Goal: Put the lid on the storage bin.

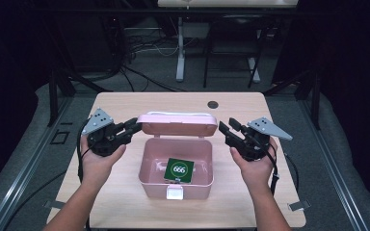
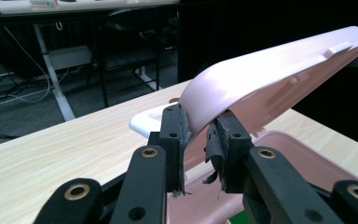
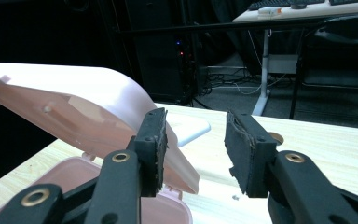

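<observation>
While my left tongs (image 1: 134,127) pinch the pink box's (image 1: 176,168) lid (image 1: 177,123) to prop it open at mid-table (image 1: 125,103), my right tongs (image 1: 223,130) wait spread beside it, baring the green card (image 1: 179,170) inside.

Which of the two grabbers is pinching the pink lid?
The left gripper: its jaws clamp the pink box's lid edge. The right gripper has open jaws, with the lid beside one jaw, not between them.
</observation>
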Demonstrator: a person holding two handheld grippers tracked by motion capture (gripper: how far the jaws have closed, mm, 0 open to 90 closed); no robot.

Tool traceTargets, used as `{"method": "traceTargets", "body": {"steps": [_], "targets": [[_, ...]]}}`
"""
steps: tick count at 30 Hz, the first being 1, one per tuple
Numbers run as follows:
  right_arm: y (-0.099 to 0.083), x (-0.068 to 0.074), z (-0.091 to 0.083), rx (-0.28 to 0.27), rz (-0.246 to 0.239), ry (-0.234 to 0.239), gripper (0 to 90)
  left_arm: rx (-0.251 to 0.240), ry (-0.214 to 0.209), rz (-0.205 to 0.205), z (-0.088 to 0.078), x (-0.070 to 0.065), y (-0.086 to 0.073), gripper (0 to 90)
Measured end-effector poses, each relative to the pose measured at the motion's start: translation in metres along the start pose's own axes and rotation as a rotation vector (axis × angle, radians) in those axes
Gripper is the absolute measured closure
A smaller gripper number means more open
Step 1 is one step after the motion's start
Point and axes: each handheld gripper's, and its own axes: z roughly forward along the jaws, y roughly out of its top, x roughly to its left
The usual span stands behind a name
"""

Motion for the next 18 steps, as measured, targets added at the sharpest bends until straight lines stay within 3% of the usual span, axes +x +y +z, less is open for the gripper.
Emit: {"method": "traceTargets", "body": {"steps": [18], "targets": [[-0.0001,-0.0022,0.0009,-0.004,0.014,0.000,56.9,0.017,-0.022,0.002,-0.0091,-0.0044,-0.0084,75.1]]}}
